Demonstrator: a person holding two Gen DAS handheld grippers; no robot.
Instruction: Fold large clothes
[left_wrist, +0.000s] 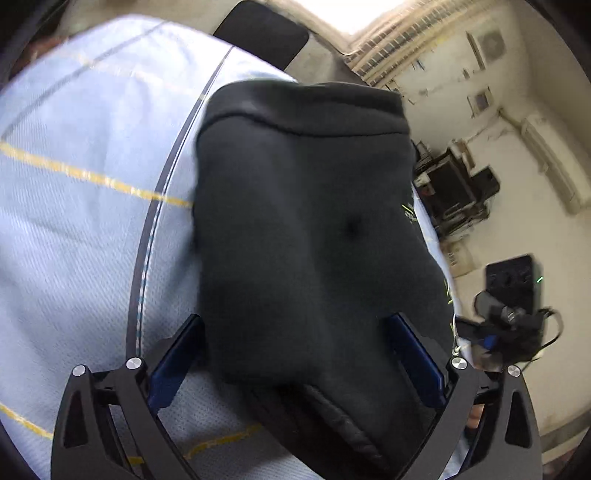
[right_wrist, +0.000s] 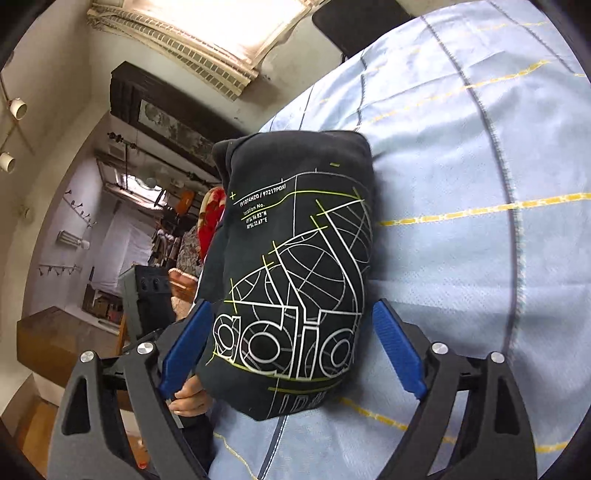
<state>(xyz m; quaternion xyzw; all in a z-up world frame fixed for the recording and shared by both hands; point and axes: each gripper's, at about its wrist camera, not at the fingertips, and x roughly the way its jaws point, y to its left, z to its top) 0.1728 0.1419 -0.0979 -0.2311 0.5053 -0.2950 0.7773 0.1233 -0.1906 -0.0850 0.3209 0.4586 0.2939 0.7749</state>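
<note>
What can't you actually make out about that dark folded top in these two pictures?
- Left wrist view: the folded top is motion-blurred; its print is barely visible at one edge.
- Right wrist view: the logo's last letters curl around the fold.
- Both views: its underside is pressed into the blue sheet.

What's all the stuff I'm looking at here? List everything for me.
dark garment: one, black with white and yellow-green line print, folded into a compact bundle on the bed cover, between both grippers' fingers.
bed cover: one, pale blue with yellow and dark stripes, under the garment.
black pad: one, black, past the cover's far edge.
window: one, bright, high on the wall.
red floral cloth: one, red, beyond the garment in the right wrist view.
left gripper: one, black with blue pads, open, pads clear of the garment.
right gripper: one, black with blue pads, open.
hand: one, beside the right gripper's finger.
</note>
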